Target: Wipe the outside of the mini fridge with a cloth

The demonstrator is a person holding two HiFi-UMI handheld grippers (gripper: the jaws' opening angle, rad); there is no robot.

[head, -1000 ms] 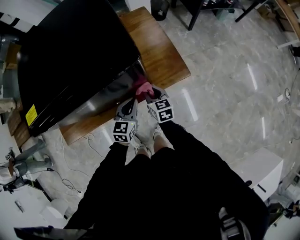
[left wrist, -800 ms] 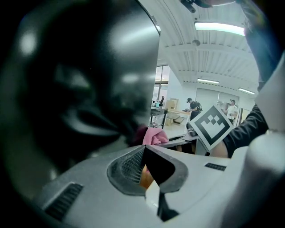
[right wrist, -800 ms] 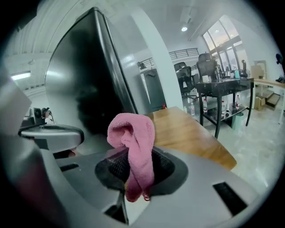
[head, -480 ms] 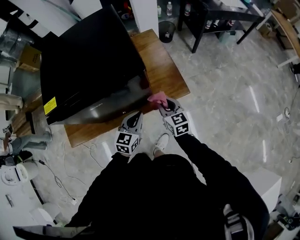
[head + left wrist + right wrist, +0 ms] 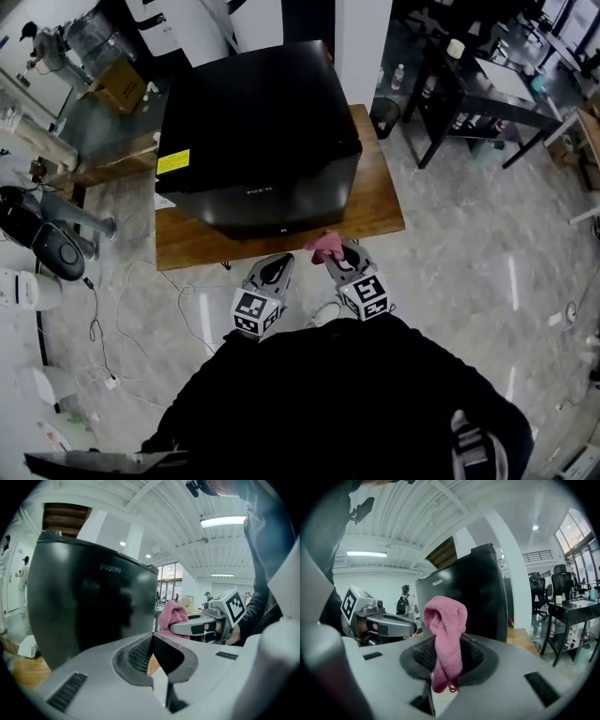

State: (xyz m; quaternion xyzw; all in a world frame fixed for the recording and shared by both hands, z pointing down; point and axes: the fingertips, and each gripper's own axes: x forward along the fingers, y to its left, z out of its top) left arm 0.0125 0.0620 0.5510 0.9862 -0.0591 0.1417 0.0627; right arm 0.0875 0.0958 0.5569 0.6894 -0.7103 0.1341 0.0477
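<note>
While the left gripper (image 5: 275, 266) sits clenched shut and empty, the right gripper (image 5: 337, 255) just beside it pinches a pink cloth (image 5: 324, 246), bunched up above its jaws. Cloth hangs over the front edge of the wooden table (image 5: 377, 202), near the front of the black mini fridge (image 5: 253, 122) standing on it.

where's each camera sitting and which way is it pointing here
Head view: on the person's head, facing steeply down at the black mini fridge on the brown wooden table; shows the left tongs, right tongs and dark-sleeved arms.
Left gripper view: on the left tongs, shut and empty, facing the fridge's front; a dark sleeve at the right edge.
Right gripper view: on the right tongs, shut on the pink terry cloth, facing the fridge.
Shared: each gripper view shows the fridge and the other tongs.
</note>
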